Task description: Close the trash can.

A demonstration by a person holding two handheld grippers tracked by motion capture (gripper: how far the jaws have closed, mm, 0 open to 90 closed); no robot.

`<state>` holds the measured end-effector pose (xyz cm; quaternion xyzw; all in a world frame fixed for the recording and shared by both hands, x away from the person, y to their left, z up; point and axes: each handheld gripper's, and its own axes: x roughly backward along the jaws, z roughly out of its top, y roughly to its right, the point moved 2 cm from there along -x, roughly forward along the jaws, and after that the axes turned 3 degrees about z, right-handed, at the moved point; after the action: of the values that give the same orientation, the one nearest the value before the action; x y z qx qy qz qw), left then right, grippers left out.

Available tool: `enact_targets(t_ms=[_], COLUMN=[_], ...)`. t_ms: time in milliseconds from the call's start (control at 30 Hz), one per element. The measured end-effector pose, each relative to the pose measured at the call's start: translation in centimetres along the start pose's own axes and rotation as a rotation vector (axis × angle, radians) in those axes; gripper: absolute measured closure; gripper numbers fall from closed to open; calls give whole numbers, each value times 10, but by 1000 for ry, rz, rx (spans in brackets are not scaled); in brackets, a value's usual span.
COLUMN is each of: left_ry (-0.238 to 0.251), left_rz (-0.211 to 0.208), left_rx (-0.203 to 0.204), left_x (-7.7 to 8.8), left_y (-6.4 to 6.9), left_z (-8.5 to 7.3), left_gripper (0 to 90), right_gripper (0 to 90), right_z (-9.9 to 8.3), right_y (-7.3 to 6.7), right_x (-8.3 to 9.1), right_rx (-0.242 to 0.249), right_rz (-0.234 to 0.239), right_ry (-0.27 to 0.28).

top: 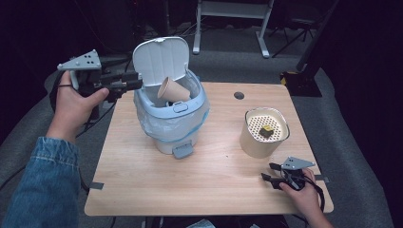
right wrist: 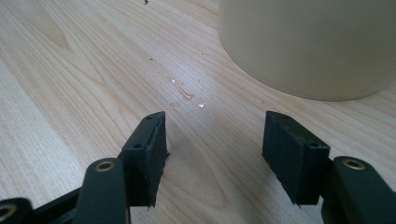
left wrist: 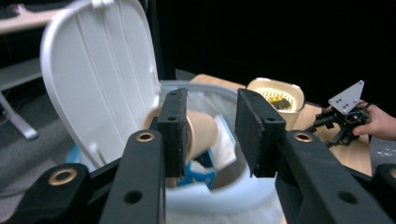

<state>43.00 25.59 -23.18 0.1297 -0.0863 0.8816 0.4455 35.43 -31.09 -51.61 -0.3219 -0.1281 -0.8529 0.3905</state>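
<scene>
The wooden table (top: 157, 185) takes up the middle of the high view. On it, in the upper middle of the frame, stands a small pedal bin (top: 171, 126) with a plastic liner, and its white lid (top: 159, 59) stands up open. A tan strainer pot (top: 263, 133) sits at the right.

A brown paper cup (top: 173, 90) lies tilted inside the bin, leaning on the trash there. In the left gripper view the cup (left wrist: 201, 133) shows past the jaws, in the middle of the frame.

The cup looks very light and thin. It would likely squash if pinched hard, so a soft grip across its side near the rim seems best.

The left gripper (top: 133, 83) hangs at the upper left, beside the bin's rim. Its fingers (left wrist: 173, 126) are apart and hold nothing; the cup sits beyond them, not touching.

The right gripper (top: 271, 173) rests low at the bottom right, near the pot. Its fingers (right wrist: 149, 149) are spread wide over bare wood.
</scene>
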Motion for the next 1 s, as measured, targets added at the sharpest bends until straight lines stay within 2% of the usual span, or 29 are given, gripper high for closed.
enact_targets(t_ms=[133, 300, 433, 633, 833, 900, 967, 1000], left_ry=[33, 40, 72, 72, 61, 46, 8, 15], left_rz=[-21, 36, 35, 76, 119, 139, 164, 160], left_rx=[11, 34, 61, 76, 127, 146, 155, 162], left_x=[-3, -6, -8, -14, -25, -29, -34, -35], left_y=[-7, -21, -29, -42, -62, -70, -76, -77], left_z=[13, 27, 38, 56, 56, 51, 46, 44], left_gripper=[674, 709, 741, 735, 737, 745, 755, 762], right_gripper=[404, 404, 404, 404, 404, 404, 404, 404], right_z=[0, 0, 0, 0, 0, 0, 0, 0], right_y=[0, 0, 0, 0, 0, 0, 0, 0], right_x=[0, 0, 0, 0, 0, 0, 0, 0], right_rx=[0, -1, -3, -3, -2, -2, -2, -2], right_rz=[0, -1, -1, -1, -1, -1, 0, -1], right_ry=[0, 0, 1, 1, 1, 1, 2, 1])
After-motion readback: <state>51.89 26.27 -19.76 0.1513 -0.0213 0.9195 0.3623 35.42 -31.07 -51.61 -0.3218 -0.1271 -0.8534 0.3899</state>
